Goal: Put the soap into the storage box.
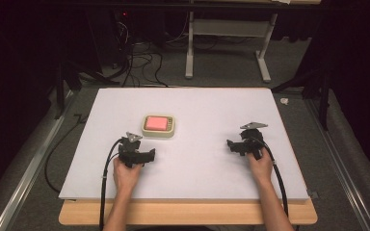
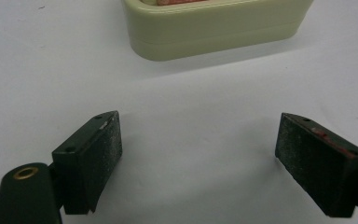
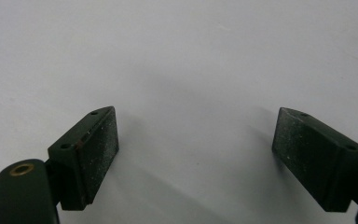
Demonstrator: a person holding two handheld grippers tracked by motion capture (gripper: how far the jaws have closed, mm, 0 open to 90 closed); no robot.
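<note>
— Item 1, please. Description and location?

— 1 cream container (image 1: 159,127), rectangular with rounded corners, pink-red contents showing in its top. It sits on the white board (image 1: 197,106), left of centre, just beyond my left gripper (image 1: 143,155). In the left gripper view its cream side wall (image 2: 214,32) shows a seam line running round it near the base, and it casts a soft shadow toward me.

— Count of holdings?

— Container: 1. Grippers: 2, 1 in each hand. Board: 1, laid over a wooden table (image 1: 188,214) whose edge shows along my side.

— Condition of the left gripper?

— Jaws spread wide, nothing between them but bare white surface. The pads (image 2: 105,154) are black and speckled; they stand apart from the container and touch nothing I can see.

— And the right?

— My right gripper (image 1: 238,146) rests toward the board's right side, well apart from the container. Jaws likewise spread wide, holding nothing; its pads (image 3: 100,149) frame plain white surface.
</note>
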